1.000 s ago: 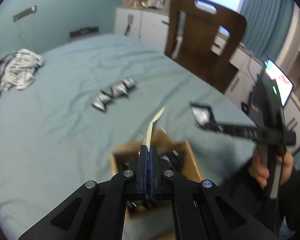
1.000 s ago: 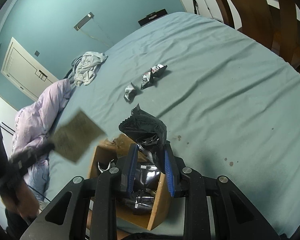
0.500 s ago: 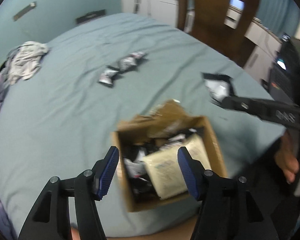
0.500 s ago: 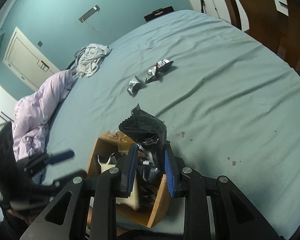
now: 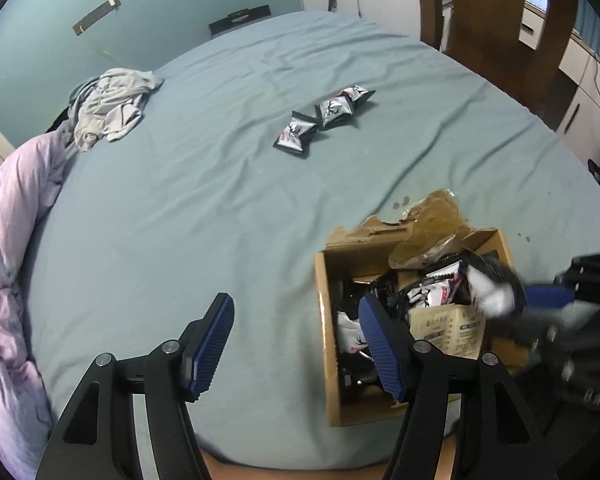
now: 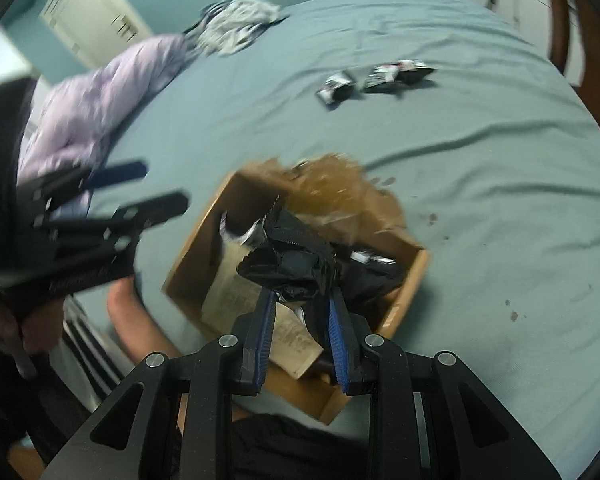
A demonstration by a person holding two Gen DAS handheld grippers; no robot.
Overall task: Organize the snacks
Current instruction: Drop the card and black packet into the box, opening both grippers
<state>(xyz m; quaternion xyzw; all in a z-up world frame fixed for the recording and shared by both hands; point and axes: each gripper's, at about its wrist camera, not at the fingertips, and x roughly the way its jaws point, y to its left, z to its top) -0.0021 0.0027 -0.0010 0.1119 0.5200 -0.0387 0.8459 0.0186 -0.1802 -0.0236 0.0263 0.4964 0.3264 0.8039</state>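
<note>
The right gripper (image 6: pixel 300 320) is clamped on a black snack packet (image 6: pixel 290 264), held directly above the open cardboard box (image 6: pixel 404 292) of snacks. The left gripper (image 5: pixel 296 340) has just been opening; its jaws stand apart with nothing between them, its right finger over the box's near-left corner. Three loose packets (image 5: pixel 324 120) lie well apart on the teal bedsheet (image 5: pixel 180 220), with wide clear sheet between. The box sits near the bed's front edge.

An open, torn cardboard box (image 5: pixel 323 312) is set on the bed, crammed with snack packets; a crumpled black packet (image 6: pixel 292 264) is held above it; three packets (image 5: pixel 324 118) are laid farther off.
</note>
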